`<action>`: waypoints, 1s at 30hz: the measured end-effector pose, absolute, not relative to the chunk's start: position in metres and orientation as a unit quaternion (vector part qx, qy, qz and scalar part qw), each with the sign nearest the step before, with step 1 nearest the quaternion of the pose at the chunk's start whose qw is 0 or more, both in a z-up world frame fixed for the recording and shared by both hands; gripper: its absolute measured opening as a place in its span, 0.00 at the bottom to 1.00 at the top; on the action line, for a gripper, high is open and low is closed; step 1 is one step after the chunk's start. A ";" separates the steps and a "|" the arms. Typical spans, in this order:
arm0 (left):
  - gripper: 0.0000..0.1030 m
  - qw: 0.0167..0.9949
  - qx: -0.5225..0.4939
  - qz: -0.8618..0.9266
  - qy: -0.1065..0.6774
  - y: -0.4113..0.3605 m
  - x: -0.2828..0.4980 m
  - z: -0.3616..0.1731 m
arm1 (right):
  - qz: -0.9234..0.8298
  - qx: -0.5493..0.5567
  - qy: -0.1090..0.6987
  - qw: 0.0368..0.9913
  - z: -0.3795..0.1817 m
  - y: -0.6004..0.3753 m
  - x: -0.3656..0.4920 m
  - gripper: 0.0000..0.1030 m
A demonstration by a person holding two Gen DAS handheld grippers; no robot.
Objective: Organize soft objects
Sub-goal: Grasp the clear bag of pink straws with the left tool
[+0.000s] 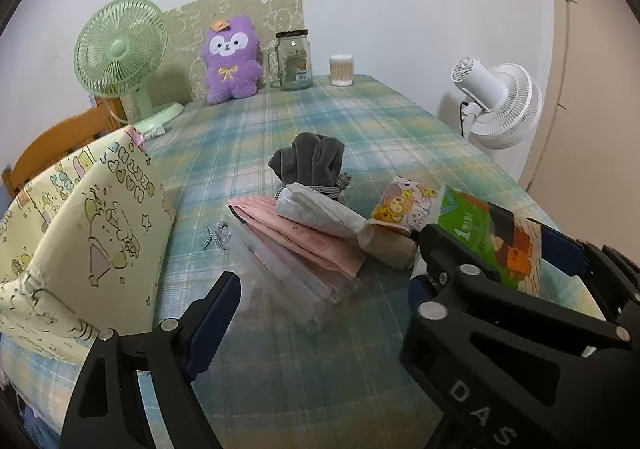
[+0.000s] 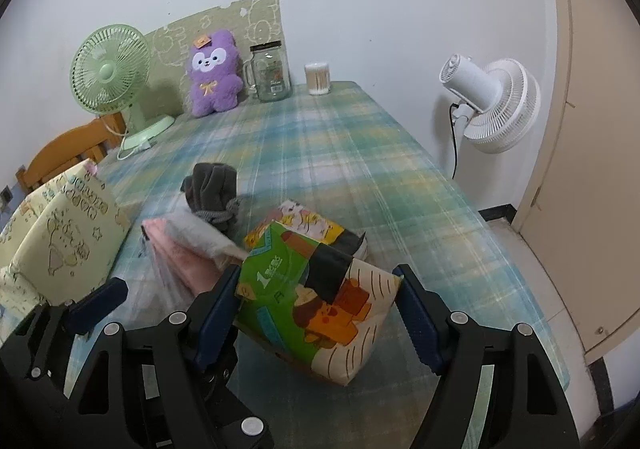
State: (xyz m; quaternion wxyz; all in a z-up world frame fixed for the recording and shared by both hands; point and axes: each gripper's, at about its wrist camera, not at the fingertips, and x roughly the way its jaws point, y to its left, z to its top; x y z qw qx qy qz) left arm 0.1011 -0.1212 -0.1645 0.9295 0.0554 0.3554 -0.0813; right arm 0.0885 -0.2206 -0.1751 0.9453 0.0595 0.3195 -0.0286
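A green tissue pack (image 2: 292, 273) with a cartoon print sits between the blue pads of my right gripper (image 2: 316, 275), which press on its two sides. Just behind it lies a smaller pastel cartoon tissue pack (image 2: 308, 225). My left gripper (image 1: 320, 301) stands open over the near end of a clear plastic bag of pink packs (image 1: 304, 249); its right finger is mostly hidden behind the right gripper. A white wrapped packet (image 1: 320, 209) lies on the pink packs. A grey velvet drawstring pouch (image 1: 308, 163) stands behind them. A yellow cartoon-print fabric bag (image 1: 80, 241) lies at the left.
Along the back wall stand a purple plush (image 1: 230, 59), a glass jar mug (image 1: 294, 61), a cotton swab tub (image 1: 341, 70) and a green desk fan (image 1: 120, 49). A white fan (image 1: 496, 105) stands beyond the right edge of the plaid-covered table (image 1: 360, 121). A wooden chair (image 1: 52, 145) is at the left.
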 end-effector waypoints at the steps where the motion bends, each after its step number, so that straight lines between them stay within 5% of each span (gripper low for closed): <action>1: 0.85 0.928 0.051 -0.079 0.359 -0.120 0.105 -0.165 | -0.029 0.062 0.319 0.945 -0.175 -0.221 0.090 0.75; 12: 0.64 0.917 0.024 -0.075 0.391 -0.105 0.123 -0.182 | -0.021 0.060 0.330 0.942 -0.182 -0.212 0.104 0.75; 20: 0.33 0.915 0.022 -0.100 0.390 -0.093 0.111 -0.180 | -0.015 0.054 0.331 0.942 -0.182 -0.201 0.102 0.75; 30: 0.36 0.917 0.040 -0.101 0.384 -0.079 0.091 -0.176 | 0.000 0.045 0.325 0.945 -0.175 -0.186 0.088 0.75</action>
